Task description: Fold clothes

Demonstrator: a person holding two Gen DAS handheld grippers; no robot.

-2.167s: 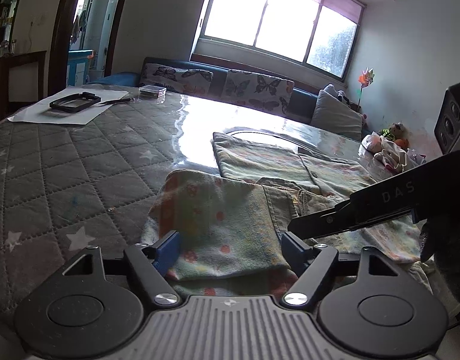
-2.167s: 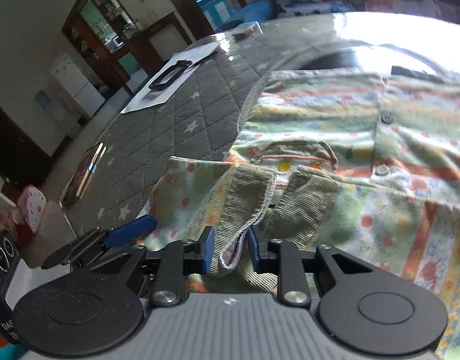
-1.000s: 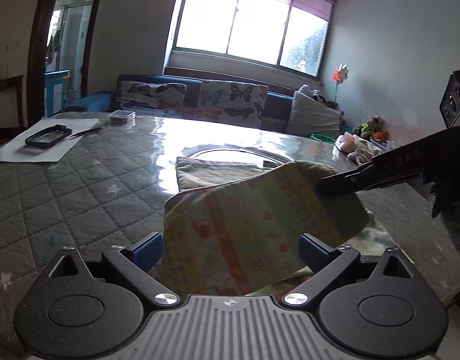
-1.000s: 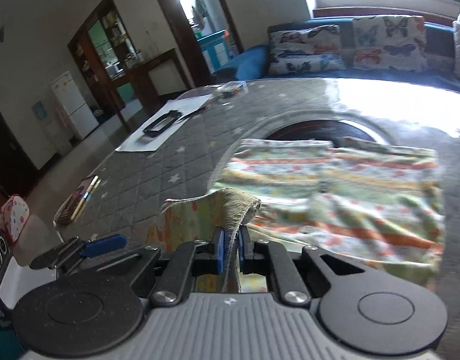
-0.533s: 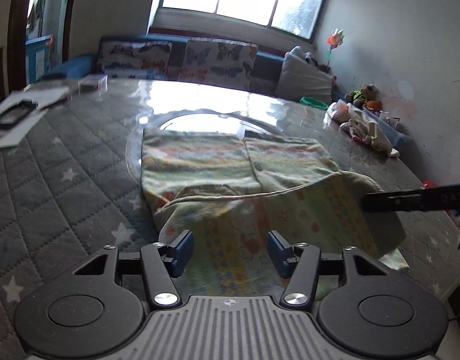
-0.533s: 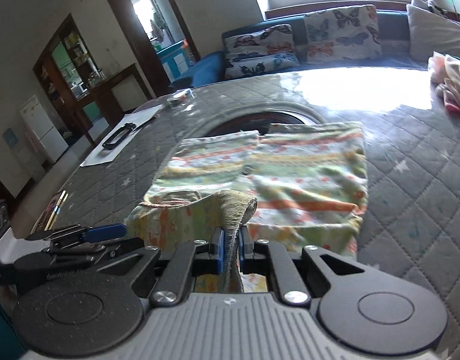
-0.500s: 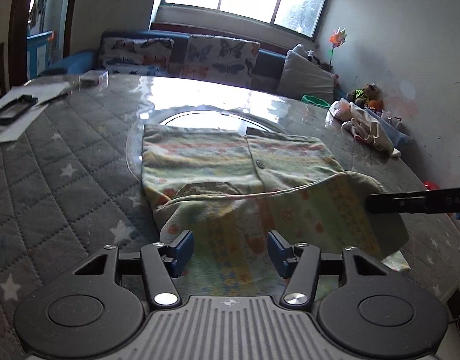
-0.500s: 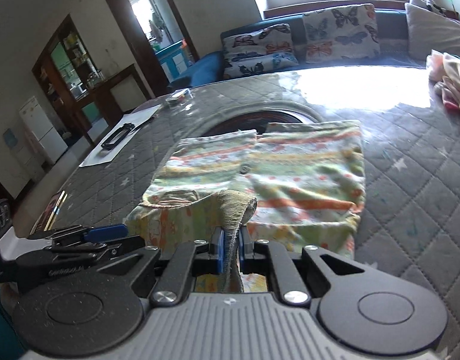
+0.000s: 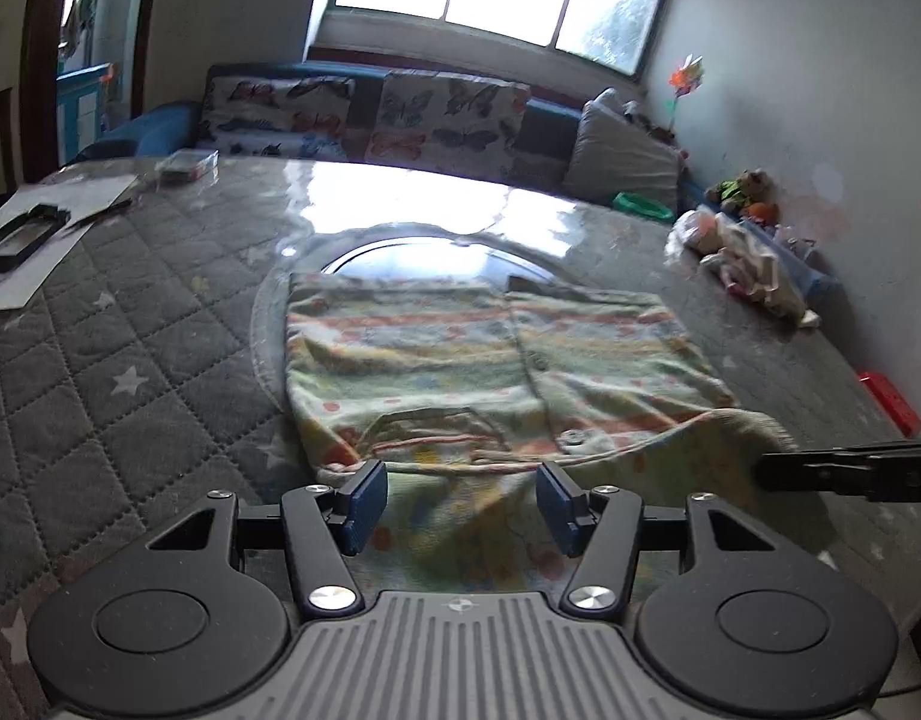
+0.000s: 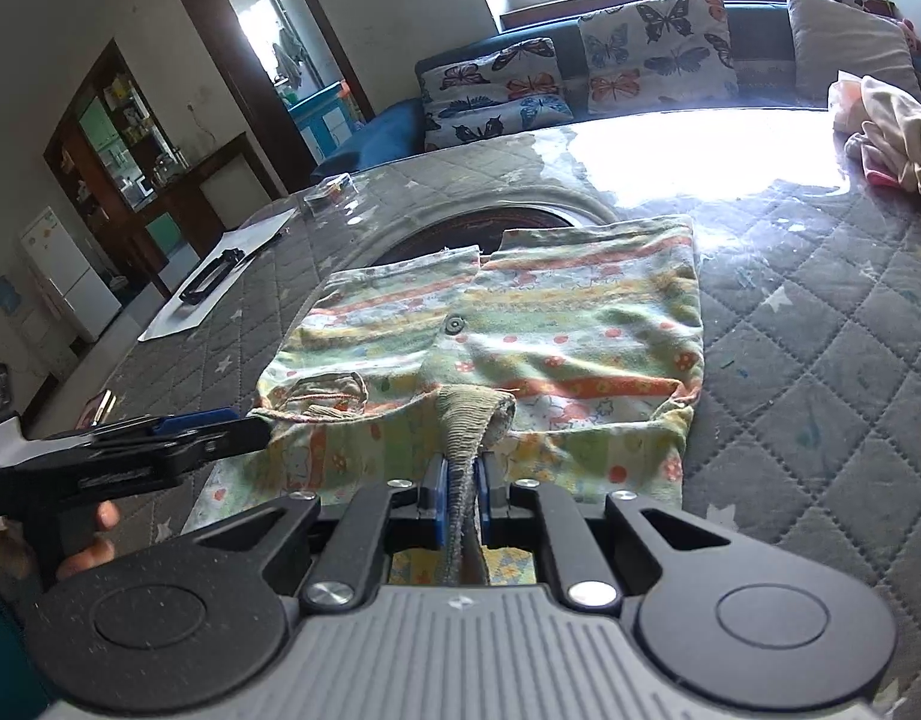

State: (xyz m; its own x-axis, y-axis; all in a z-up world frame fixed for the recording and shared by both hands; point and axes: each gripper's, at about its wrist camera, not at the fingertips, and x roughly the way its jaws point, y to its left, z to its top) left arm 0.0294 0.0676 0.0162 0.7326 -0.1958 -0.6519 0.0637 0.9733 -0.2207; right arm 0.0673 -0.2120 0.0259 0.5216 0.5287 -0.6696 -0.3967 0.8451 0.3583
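A pastel striped child's shirt (image 9: 460, 360) lies on the grey quilted table (image 9: 130, 360), with its near part doubled over toward me. My right gripper (image 10: 460, 492) is shut on the shirt's ribbed olive cuff (image 10: 469, 414), and it shows from the side at the shirt's right corner (image 9: 766, 471). My left gripper (image 9: 460, 498) stands half open over the shirt's near left edge. Loose cloth runs between its blue pads (image 9: 364, 498), which do not visibly press on it. In the right wrist view the left gripper (image 10: 244, 429) meets the shirt's left corner (image 10: 550, 330).
A white sheet with a black frame (image 9: 22, 234) lies far left, and a small clear box (image 9: 184, 165) sits behind it. A heap of clothes (image 10: 892, 132) rests at the far right. A sofa with butterfly cushions (image 10: 580, 78) stands beyond the table. A hand (image 10: 94, 534) holds the left gripper.
The lifted flap of the shirt has come down and back toward the near edge with both grippers. The left jaws have narrowed from wide to about half. The right grip is unchanged.
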